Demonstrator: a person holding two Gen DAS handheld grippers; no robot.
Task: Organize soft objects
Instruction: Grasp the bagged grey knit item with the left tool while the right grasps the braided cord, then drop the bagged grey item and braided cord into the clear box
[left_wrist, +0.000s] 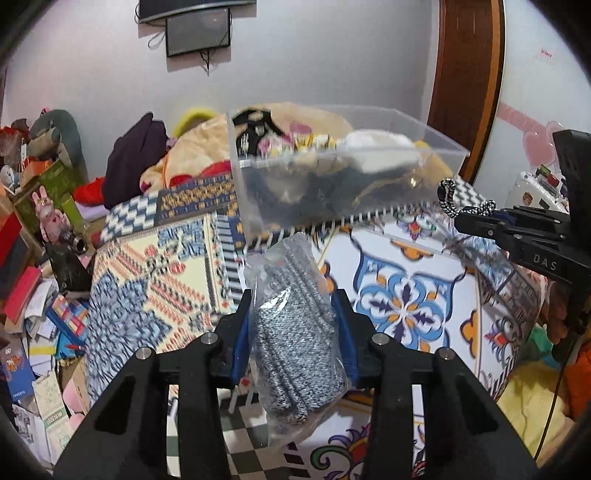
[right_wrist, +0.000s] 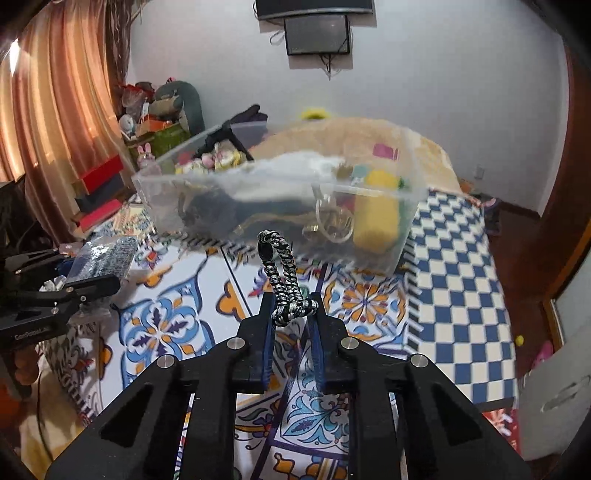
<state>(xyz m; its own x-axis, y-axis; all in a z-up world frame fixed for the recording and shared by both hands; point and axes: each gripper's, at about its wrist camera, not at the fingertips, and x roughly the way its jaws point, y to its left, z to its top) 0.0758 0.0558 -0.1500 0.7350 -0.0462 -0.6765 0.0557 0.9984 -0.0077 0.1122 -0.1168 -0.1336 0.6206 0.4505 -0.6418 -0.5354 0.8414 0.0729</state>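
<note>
The left gripper (left_wrist: 293, 325) was seen clamped on a clear plastic bag of grey-and-white cord (left_wrist: 295, 332). The bag was pinched at about its middle between the two blue-lined fingers (left_wrist: 242, 332), with its upper part standing up past the fingertips and its lower end hanging down toward the camera. The bag was held in the air above the patterned bedspread (left_wrist: 402, 295), in front of the clear plastic bin (left_wrist: 332, 177).

The right gripper (right_wrist: 293, 310) was closed to a narrow gap on a black-and-white braided cord loop (right_wrist: 280, 269). Only the lower end of the loop was caught at the fingertips, where a short stretch of the cord was laid across from one finger to the other; the rest of the loop rose clear of the fingers and was bent over at the top. In the left wrist view the same loop (left_wrist: 448, 197) was seen projecting from the tip of the right gripper (left_wrist: 476, 221) at the right edge, near the bin's right end.

The bin (right_wrist: 280, 206) was set on the bedspread (right_wrist: 461, 277) just beyond both grippers and was part filled with soft things, among them a yellow item (right_wrist: 376, 214), a white item (right_wrist: 295, 166) and dark fabric. Its outline was blurred in both views.
</note>
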